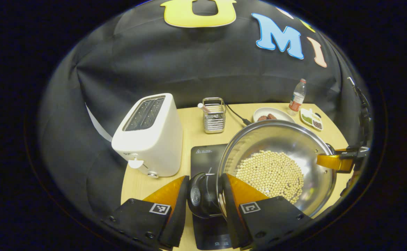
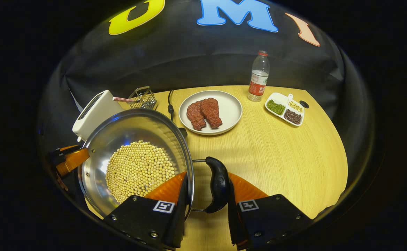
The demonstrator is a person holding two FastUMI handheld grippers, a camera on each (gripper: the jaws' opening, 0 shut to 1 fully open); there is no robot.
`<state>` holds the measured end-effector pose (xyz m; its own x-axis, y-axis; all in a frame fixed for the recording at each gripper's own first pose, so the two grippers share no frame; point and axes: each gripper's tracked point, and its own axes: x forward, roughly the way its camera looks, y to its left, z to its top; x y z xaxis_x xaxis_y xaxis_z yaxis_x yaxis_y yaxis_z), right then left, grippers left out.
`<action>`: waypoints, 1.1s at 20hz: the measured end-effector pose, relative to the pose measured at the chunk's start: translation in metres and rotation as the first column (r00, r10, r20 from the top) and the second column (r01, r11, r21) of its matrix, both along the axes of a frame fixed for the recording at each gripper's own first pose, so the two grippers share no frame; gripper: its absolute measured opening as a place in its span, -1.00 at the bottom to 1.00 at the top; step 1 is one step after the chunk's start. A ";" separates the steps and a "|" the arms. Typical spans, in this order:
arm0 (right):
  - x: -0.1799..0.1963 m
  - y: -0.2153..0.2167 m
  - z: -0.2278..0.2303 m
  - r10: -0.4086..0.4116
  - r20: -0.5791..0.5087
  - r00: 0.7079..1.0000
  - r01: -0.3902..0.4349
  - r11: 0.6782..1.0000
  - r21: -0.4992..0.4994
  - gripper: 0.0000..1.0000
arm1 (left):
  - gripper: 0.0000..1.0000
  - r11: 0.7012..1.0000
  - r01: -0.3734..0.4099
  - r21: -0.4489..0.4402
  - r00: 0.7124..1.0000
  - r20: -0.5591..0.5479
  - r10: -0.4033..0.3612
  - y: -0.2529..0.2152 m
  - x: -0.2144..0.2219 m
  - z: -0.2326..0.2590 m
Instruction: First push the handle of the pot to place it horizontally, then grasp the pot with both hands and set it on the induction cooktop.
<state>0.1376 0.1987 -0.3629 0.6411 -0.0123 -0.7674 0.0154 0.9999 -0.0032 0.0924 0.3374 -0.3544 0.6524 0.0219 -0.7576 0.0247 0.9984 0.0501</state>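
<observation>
A steel pot (image 1: pixel 294 139) holding soybeans (image 1: pixel 269 174) sits over the black induction cooktop (image 1: pixel 203 157); I cannot tell whether it rests on it. My left gripper (image 1: pixel 205 181) is shut on the pot's near black handle (image 1: pixel 201 198), one finger outside the handle and one inside the rim. In the right gripper view the pot (image 2: pixel 133 129) is at the left. There my right gripper (image 2: pixel 207 177) is shut on the other black handle (image 2: pixel 219 184) in the same way. Each gripper also shows across the pot: the right gripper (image 1: pixel 336 162) and the left gripper (image 2: pixel 71 158).
A white toaster (image 1: pixel 151 136) stands left of the cooktop, with a wire holder (image 1: pixel 214 116) and a power cord (image 1: pixel 236 115) behind it. On the wooden table (image 2: pixel 276 157) farther right are a plate (image 2: pixel 233 108) with meat, a bottle (image 2: pixel 258 76) and a divided bean dish (image 2: pixel 284 108).
</observation>
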 end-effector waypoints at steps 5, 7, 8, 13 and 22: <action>0.006 0.019 -0.007 0.002 -0.006 1.000 -0.002 1.000 0.006 0.04 | 0.17 1.000 -0.027 0.000 1.000 -0.004 0.027 0.024 0.007 -0.009; 0.007 0.026 -0.009 0.002 -0.009 1.000 -0.001 1.000 0.013 0.04 | 0.17 0.999 -0.032 0.005 0.999 -0.002 0.032 0.031 0.010 -0.010; 0.009 0.028 -0.010 -0.001 -0.011 1.000 0.001 1.000 0.015 0.05 | 0.17 0.999 -0.033 0.006 0.999 -0.001 0.033 0.034 0.012 -0.010; 0.012 0.032 -0.013 -0.017 -0.012 1.000 0.017 1.000 0.014 0.04 | 0.17 0.999 -0.033 -0.002 0.999 0.000 0.033 0.038 0.021 -0.016; 0.013 0.031 -0.019 -0.042 0.002 0.999 0.042 0.999 0.012 0.04 | 0.11 0.999 -0.034 -0.038 0.999 0.005 0.034 0.039 0.024 -0.029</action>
<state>0.1501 0.2299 -0.3820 0.6415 -0.0300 -0.7665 0.0570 0.9983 0.0086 0.1165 0.3763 -0.3835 0.6559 0.0152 -0.7547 -0.0091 0.9999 0.0122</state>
